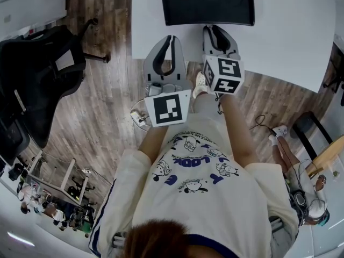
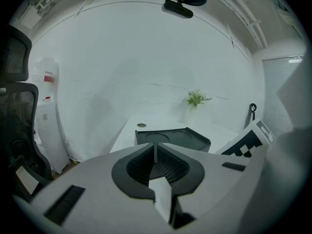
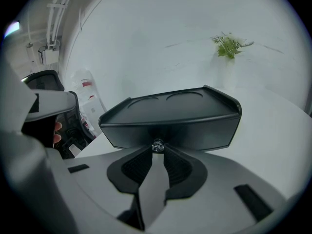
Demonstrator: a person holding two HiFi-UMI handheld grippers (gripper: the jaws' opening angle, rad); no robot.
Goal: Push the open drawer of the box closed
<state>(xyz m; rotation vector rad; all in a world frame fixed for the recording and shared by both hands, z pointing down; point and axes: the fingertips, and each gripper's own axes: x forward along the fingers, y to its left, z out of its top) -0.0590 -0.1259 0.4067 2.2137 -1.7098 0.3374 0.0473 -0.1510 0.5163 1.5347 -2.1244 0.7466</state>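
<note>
The black box (image 1: 207, 3) stands on the white table (image 1: 301, 36); its top has two round recesses. In the right gripper view its dark front (image 3: 170, 123) fills the middle, with a small clear knob (image 3: 157, 145) low on it. My right gripper (image 3: 157, 149) is at that front, its fingertips closed on the knob. How far the drawer stands out I cannot tell. My left gripper (image 2: 155, 150) hangs short of the table's edge, left of the box (image 2: 173, 139), jaws shut and empty. In the head view the left gripper (image 1: 171, 38) and the right gripper (image 1: 215, 28) sit side by side.
A black office chair (image 1: 37, 85) stands on the wooden floor at the left. A small plant in a white vase (image 3: 229, 57) is on the table behind the box. A power strip (image 1: 141, 117) lies on the floor by my feet. Another person's legs (image 1: 279, 138) are at the right.
</note>
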